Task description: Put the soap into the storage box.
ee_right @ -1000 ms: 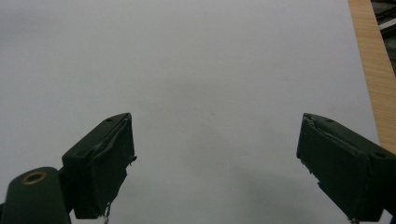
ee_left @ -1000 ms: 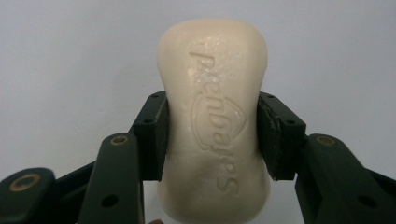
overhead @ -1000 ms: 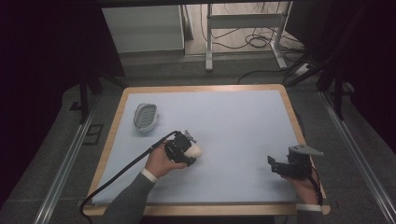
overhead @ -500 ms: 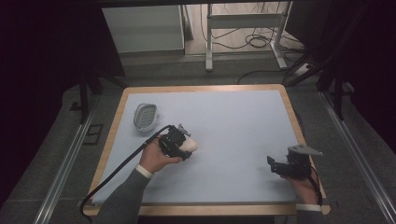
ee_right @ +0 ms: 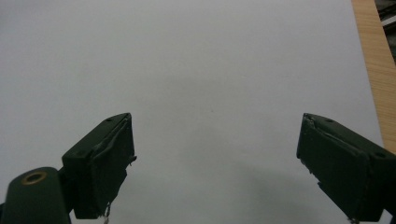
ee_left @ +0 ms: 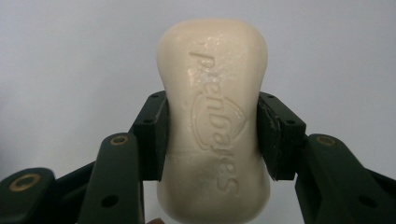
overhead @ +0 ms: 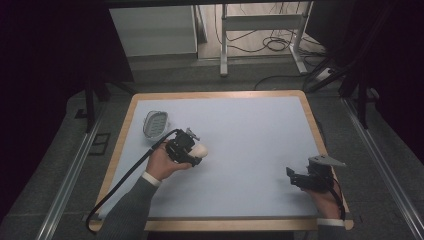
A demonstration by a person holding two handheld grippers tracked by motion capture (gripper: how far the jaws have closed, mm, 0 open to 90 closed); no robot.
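High view gave me the layout first: my left gripper (overhead: 192, 150) sat over the left half of the mat (overhead: 250, 130), with the soap (overhead: 200, 149) showing pale at its tip. Just beyond it, toward the far left corner, lay the soap dish (overhead: 155, 123), near the gripper but apart from it. On the left gripper view I saw the soap (ee_left: 214, 121) clamped between both pads, which pressed on its narrowed waist from either side; the bar stood lengthwise along the jaws, its embossed lettering facing the camera and its far end reaching past the pads. I could not tell whether the bar touched the mat. My right gripper (overhead: 302, 179) rested near the right edge, well apart from the soap. On the right gripper view its jaws stood wide, nothing between them but mat (ee_right: 210, 93), with the wooden table edge (ee_right: 373, 70) at the upper right.
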